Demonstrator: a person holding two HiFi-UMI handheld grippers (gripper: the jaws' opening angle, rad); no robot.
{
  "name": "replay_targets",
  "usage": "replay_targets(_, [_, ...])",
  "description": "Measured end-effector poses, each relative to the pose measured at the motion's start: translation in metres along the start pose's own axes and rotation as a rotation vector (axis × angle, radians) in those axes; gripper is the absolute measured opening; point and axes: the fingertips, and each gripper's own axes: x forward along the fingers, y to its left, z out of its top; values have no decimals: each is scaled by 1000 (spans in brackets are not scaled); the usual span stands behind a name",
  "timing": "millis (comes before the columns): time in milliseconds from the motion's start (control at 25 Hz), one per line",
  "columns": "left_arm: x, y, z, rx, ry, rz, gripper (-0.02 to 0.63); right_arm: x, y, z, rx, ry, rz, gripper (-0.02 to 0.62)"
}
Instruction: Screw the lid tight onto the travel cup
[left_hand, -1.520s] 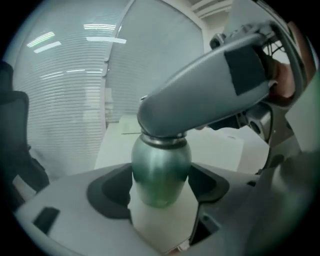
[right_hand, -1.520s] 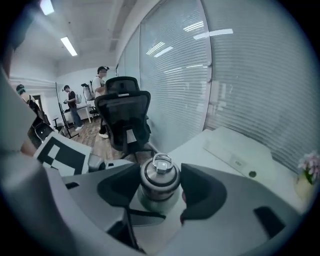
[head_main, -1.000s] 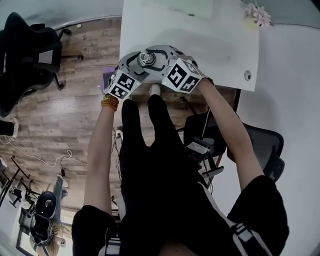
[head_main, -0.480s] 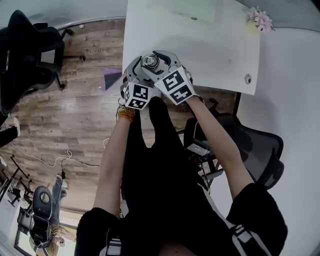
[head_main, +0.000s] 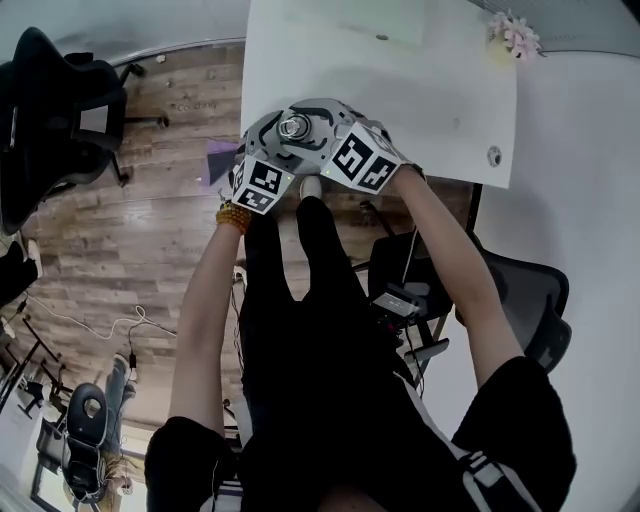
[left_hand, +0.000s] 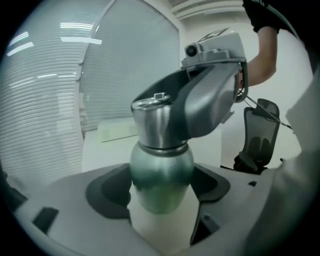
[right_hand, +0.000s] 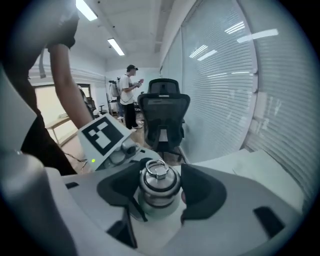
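The steel travel cup (head_main: 294, 126) stands near the front edge of the white table (head_main: 400, 90). My left gripper (head_main: 280, 137) reaches in from the left. Its jaws are closing, with the cup's rounded green-tinted body (left_hand: 161, 172) between the dark pads and touching them. From the right, my right gripper (head_main: 312, 127) comes over the top. Its jaws are also closing, and the pads press on the ringed metal lid (right_hand: 159, 185) that sits on the cup. In the left gripper view the lid (left_hand: 154, 120) shows inside the right gripper's grey jaws.
A pink flower ornament (head_main: 515, 30) and a small round object (head_main: 493, 154) lie at the table's right side. Black office chairs stand at left (head_main: 60, 100) and beside my right arm (head_main: 510, 290). A person (right_hand: 131, 95) stands far behind another chair (right_hand: 162, 117).
Half a second ago the two marker cubes sat close together below the cup. Now they have swung apart again. The cup stays at the table's front edge.
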Motion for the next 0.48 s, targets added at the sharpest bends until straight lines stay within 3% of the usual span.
replay_targets(160, [-1,-1,2,67,-23,-173,368,1,3,4,-33,-95,133,259])
replay_targets(280, [-2,-2,4,97,-28,-291,370,0,-1,8,26,-178,126,265])
replay_targets(360, [-5,1,6,110,-11,-290,386,-5,-5,15,75,-214,64,335])
replay_targets(480, [-13,6,5,94,-17,-144,402,-12,-10,13,151,-181,-105,339])
